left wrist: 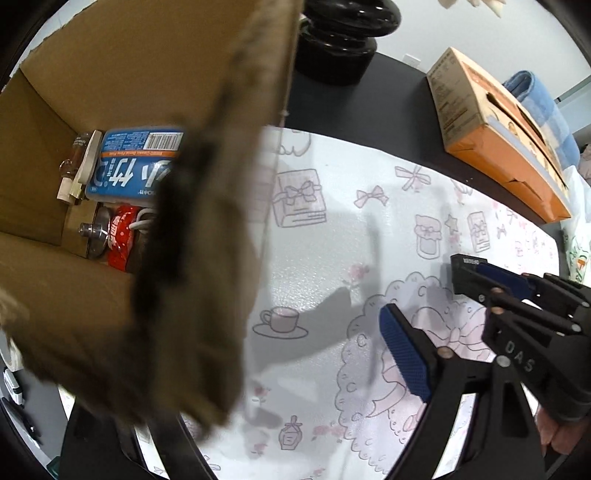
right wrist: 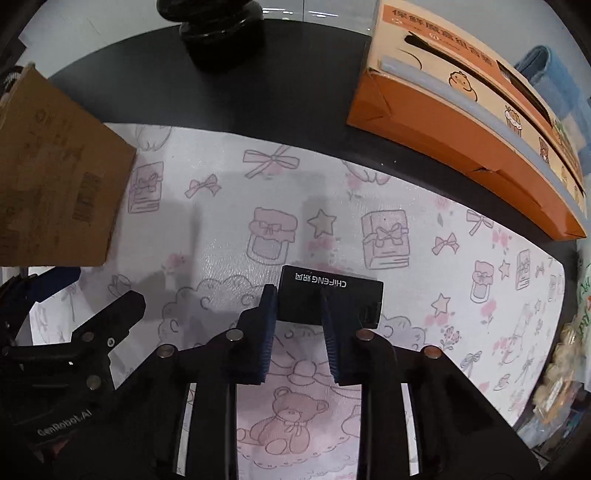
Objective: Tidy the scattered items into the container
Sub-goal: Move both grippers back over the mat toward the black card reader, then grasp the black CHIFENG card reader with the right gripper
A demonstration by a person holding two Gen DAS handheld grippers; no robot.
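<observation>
An open cardboard box (left wrist: 55,92) (right wrist: 55,184) stands at the left of the patterned mat. Inside lie a blue pack (left wrist: 136,166), a small clear bottle (left wrist: 79,155), a red packet (left wrist: 120,236) and a metal piece (left wrist: 94,232). Its blurred flap (left wrist: 207,258) hangs close across the left wrist view and hides my left fingers there. My left gripper (right wrist: 92,290) sits at the box's lower edge; its tips are partly cut off. My right gripper (right wrist: 295,291) (left wrist: 432,295) is shut on a small black box (right wrist: 332,295) (left wrist: 467,264) just above the mat, right of the cardboard box.
A long orange carton (right wrist: 461,129) (left wrist: 491,147) lies on the black table (right wrist: 277,81) at the back right, with a blue towel (left wrist: 535,96) behind it. A black round object (right wrist: 221,33) stands at the back. Bags (right wrist: 565,350) crowd the mat's right edge.
</observation>
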